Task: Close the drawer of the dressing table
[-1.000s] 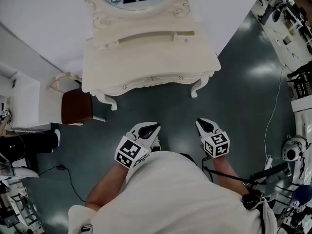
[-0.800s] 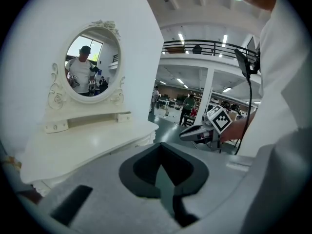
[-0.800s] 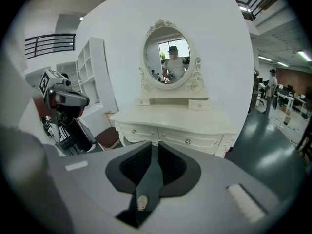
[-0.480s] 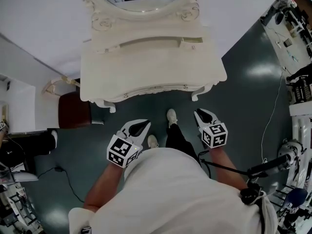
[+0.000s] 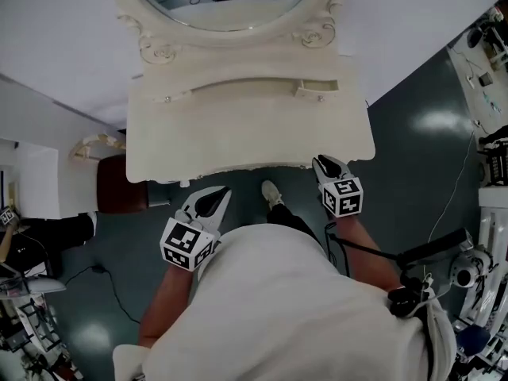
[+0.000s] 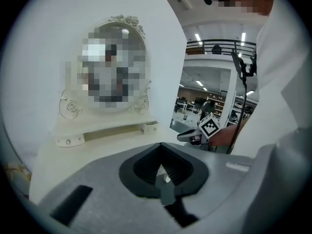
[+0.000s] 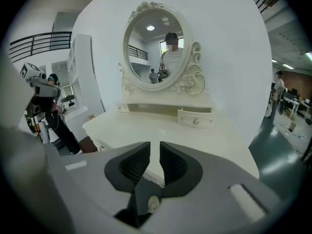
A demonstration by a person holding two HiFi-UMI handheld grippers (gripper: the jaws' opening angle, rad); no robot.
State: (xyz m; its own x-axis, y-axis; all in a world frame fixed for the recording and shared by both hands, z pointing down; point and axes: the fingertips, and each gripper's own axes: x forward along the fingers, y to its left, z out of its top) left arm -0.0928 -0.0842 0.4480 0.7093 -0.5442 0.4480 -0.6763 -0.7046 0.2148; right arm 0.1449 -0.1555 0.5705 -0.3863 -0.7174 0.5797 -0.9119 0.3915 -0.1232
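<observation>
Head view, steeply down onto the floor.
1. Dressing table [image 5: 246, 133], cream, with a bare top surface and an oval mirror [image 5: 226, 2] at its back.
2. Drawer [image 5: 317, 90], small, at the right end of the dressing table's raised back shelf. Its front stands proud of the shelf, partly pulled out.
3. Left tongs [image 5: 223, 192], at the dressing table's front edge, left of centre. The tips are together with nothing between them.
4. Right tongs [image 5: 319, 160], at the front edge near the right corner, well apart from the drawer. The narrow slit between the tips is opening and has nothing in it.
5. Brown chair [image 5: 119, 182], just beside the dressing table's left end.
</observation>
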